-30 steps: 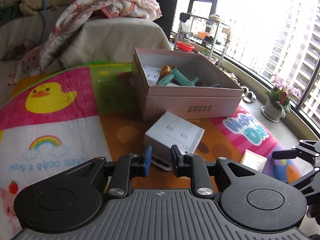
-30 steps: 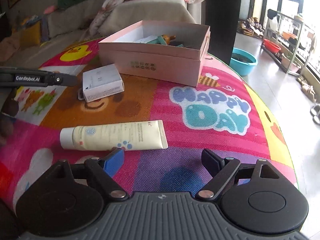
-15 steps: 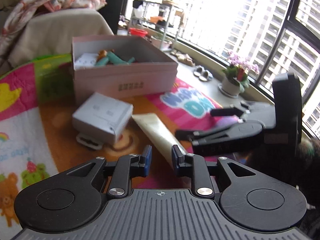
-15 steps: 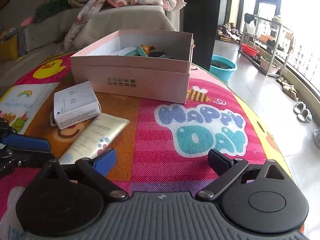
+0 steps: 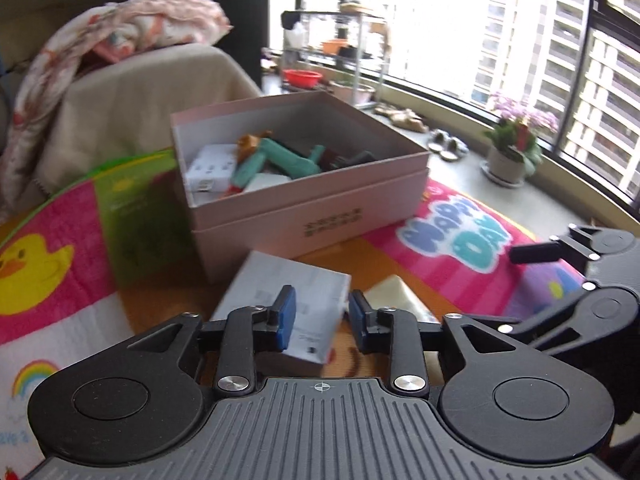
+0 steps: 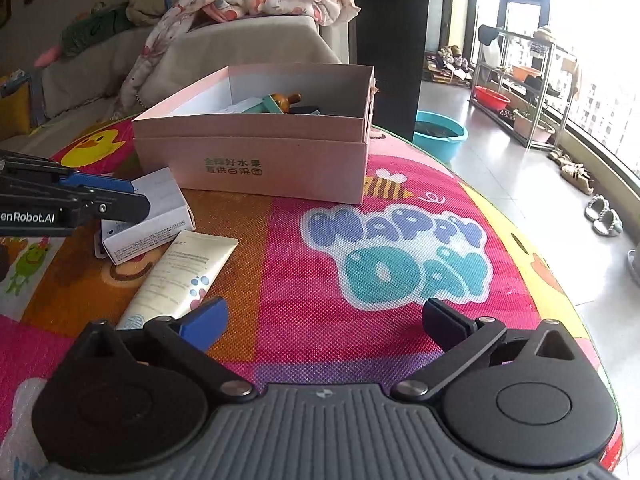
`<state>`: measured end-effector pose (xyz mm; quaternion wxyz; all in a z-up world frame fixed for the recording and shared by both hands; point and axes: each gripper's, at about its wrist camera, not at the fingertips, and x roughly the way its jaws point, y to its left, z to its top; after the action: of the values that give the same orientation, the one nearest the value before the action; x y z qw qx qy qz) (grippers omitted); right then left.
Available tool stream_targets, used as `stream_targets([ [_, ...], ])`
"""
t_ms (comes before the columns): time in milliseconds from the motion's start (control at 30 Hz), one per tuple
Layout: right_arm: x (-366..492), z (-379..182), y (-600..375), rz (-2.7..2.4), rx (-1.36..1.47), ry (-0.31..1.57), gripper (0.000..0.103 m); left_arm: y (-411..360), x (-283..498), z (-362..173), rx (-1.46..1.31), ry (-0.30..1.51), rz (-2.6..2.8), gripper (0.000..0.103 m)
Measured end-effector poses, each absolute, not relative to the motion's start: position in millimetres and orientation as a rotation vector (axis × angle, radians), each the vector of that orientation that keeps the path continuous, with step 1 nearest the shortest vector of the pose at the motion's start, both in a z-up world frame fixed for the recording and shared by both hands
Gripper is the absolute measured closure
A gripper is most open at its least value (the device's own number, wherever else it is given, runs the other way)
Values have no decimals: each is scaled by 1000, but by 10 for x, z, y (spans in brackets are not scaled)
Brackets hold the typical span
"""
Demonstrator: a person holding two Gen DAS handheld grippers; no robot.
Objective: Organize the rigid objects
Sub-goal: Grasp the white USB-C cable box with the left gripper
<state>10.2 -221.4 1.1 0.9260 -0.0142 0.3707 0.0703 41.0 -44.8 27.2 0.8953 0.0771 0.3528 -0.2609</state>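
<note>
A pink cardboard box (image 5: 320, 216) (image 6: 256, 160) stands on the play mat and holds several small items, among them a teal toy (image 5: 280, 156). A small white carton (image 5: 280, 292) (image 6: 156, 216) lies in front of it. A cream tube (image 6: 180, 272) (image 5: 396, 296) lies beside the carton. My left gripper (image 5: 322, 316) hovers over the carton's near edge, jaws narrowly apart and holding nothing; it also shows in the right wrist view (image 6: 100, 196). My right gripper (image 6: 324, 320) is open wide, just right of the tube, and empty.
The colourful play mat (image 6: 400, 248) covers a round table whose edge curves at the right. A covered sofa (image 5: 132, 100) with a blanket stands behind the box. A potted plant (image 5: 512, 148), shoes and a shelf rack stand by the window.
My left gripper has swung back left and now sits over the white carton. My right gripper has moved closer to the tube, still open wide.
</note>
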Motion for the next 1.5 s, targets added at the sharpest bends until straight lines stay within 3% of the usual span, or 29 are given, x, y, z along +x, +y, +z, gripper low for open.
stream_targets([
  [167, 106, 11, -2219, 146, -26, 760, 0, -539, 361, 263, 239, 728, -595, 51],
  [533, 104, 10, -2221, 146, -25, 760, 0, -682, 305, 132, 433, 621, -549, 50],
  [700, 104, 10, -2223, 146, -25, 760, 0, -580, 420, 182, 265, 679, -596, 27],
  [867, 104, 9, -2222, 146, -25, 760, 0, -466, 447, 183, 193, 675, -639, 25],
  [1033, 106, 8, -2222, 146, -24, 760, 0, -509, 331, 181, 396, 607, -489, 28],
  [1100, 104, 7, -2224, 146, -25, 760, 0, -448, 377, 134, 434, 607, -461, 19],
  [1333, 104, 5, -2227, 147, -23, 761, 0, -111, 773, 26, 114, 745, -468, 21],
  [1500, 120, 16, -2245, 167, -25, 769, 0, -159, 735, 22, 129, 752, -484, 23],
])
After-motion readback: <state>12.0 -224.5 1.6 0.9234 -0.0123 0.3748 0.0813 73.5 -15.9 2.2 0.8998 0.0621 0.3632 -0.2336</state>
